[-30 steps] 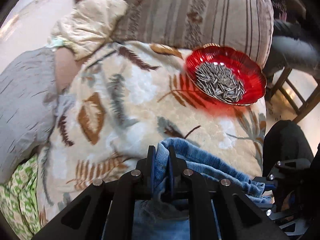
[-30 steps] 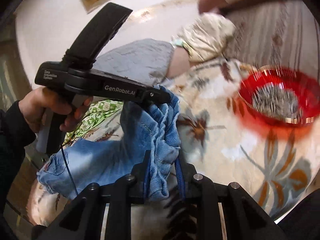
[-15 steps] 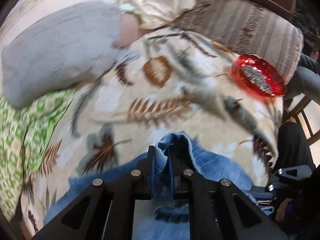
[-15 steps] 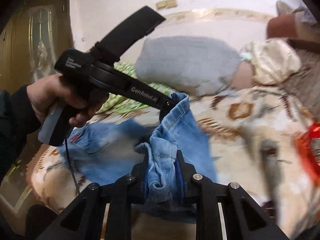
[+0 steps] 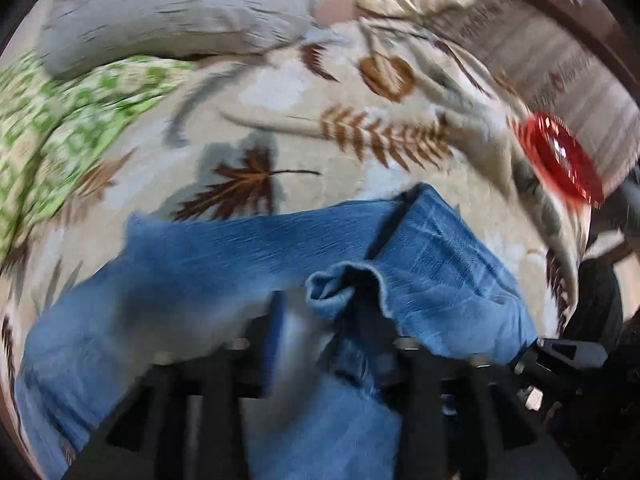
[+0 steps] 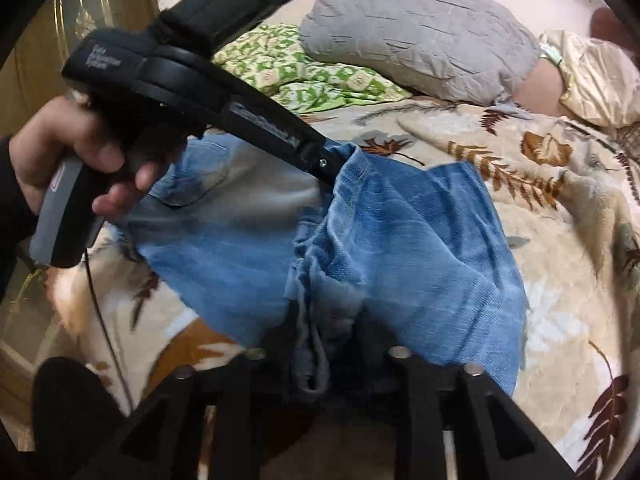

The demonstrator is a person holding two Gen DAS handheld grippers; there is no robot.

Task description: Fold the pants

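Observation:
The blue denim pants (image 5: 256, 256) lie on a leaf-patterned bedspread (image 5: 304, 92), one end doubled back over the rest. My left gripper (image 5: 320, 312) is blurred; its jaws look spread apart, with a bunched denim edge between them. In the right wrist view the left gripper (image 6: 340, 160) touches the top edge of the pants (image 6: 420, 232). My right gripper (image 6: 324, 320) is shut on a bunched hem of the pants.
A red glass bowl (image 5: 560, 160) sits at the right edge of the bedspread. A grey pillow (image 6: 416, 36) and a green patterned cloth (image 6: 304, 76) lie at the back. A cream cushion (image 6: 592, 76) lies at the far right.
Both grippers carried the held denim end leftward across the bed and down over the rest of the pants. The left gripper's jaws have spread. The bowl has slid to the right of the views.

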